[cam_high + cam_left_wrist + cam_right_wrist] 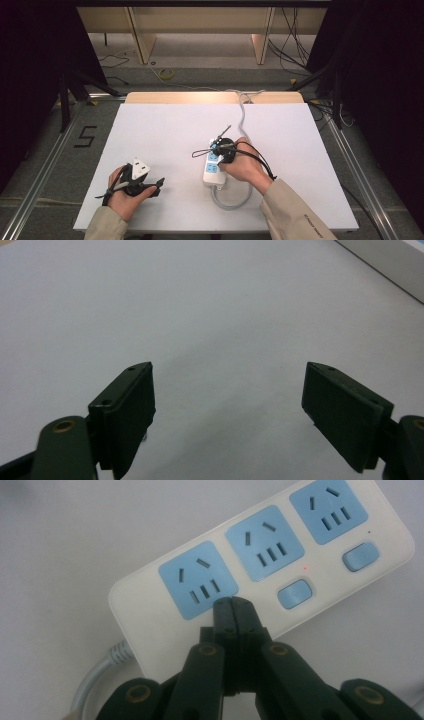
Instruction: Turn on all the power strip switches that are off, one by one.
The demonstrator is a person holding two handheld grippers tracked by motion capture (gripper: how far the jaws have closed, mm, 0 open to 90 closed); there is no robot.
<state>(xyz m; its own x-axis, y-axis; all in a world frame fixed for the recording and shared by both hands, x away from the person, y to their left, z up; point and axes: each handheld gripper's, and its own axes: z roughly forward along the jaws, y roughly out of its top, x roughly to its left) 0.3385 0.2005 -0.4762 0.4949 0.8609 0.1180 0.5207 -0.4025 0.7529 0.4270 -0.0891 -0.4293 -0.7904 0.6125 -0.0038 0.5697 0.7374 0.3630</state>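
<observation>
A white power strip [320, 580] with three blue sockets and blue rocker switches [293, 593] lies on the white table [160, 130], right of the middle. A small red light [304, 568] glows beside one switch. My right gripper [233, 604] is shut with nothing between its jaws, its tips just over the strip at the edge of the socket nearest the cable. In the high view the right gripper [217, 149] sits over the strip [212, 172]. My left gripper [227, 407] stands open and empty low over bare tabletop; the high view has that left gripper [157, 186] at the front left.
The strip's grey cable [231, 202] loops toward the front edge, and another run of cable [243, 112] goes off the table's far edge. A white block edge [390, 262] crosses the top right corner of the left gripper view. Dark frames and floor cables surround the table.
</observation>
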